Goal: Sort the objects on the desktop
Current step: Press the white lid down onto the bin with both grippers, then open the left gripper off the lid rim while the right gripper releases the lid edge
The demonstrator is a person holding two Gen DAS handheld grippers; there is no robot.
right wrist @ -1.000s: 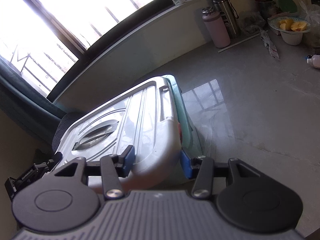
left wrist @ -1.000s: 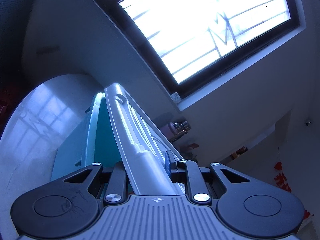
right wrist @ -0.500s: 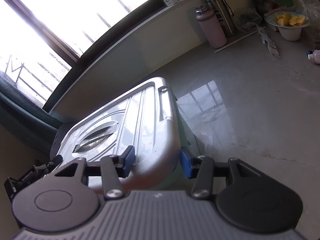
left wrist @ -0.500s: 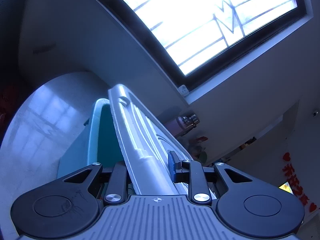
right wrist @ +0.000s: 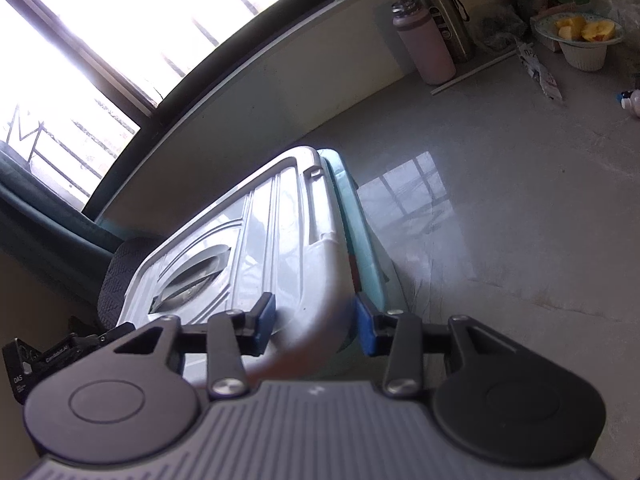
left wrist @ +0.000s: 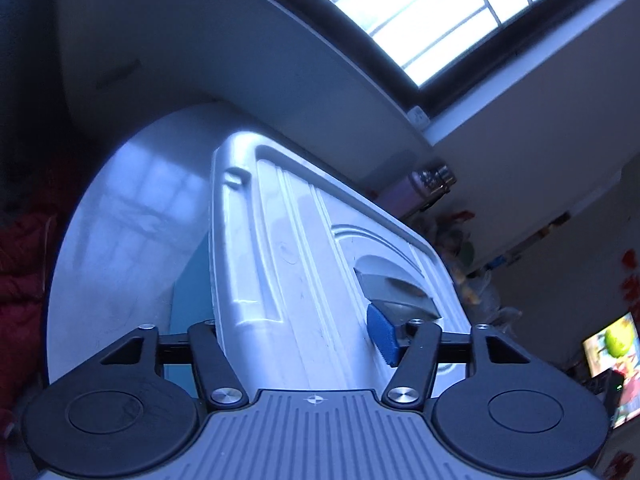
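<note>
A pale grey table (right wrist: 520,208) fills the right half of the right wrist view, under a bright window (right wrist: 120,40) across the upper left. At centre sits a teal box (right wrist: 360,232) with a white ribbed lid (right wrist: 280,248) lying on it, tilted so its near right edge rides a little above the box rim. In the left wrist view the lid (left wrist: 288,264) runs from centre down to the bottom, a recessed handle (left wrist: 396,292) at centre right and a strip of the teal box (left wrist: 188,280) showing at its left. Both grippers grasp the lid. The right gripper (right wrist: 316,326) is clenched on the lid's near right corner, one blue pad on top and one under the rim. The left gripper (left wrist: 296,336) straddles the lid's near edge, its blue pad (left wrist: 382,334) pressing the top just below the handle; its other finger is hidden behind the lid. In the upper right of the right wrist view stand a pink bottle (right wrist: 424,44), a steel flask (right wrist: 444,12) and a fruit bowl (right wrist: 580,40), well apart from the box. The step looks like seating the lid on the box; next, it likely needs lowering level and pressing down before release.
</note>
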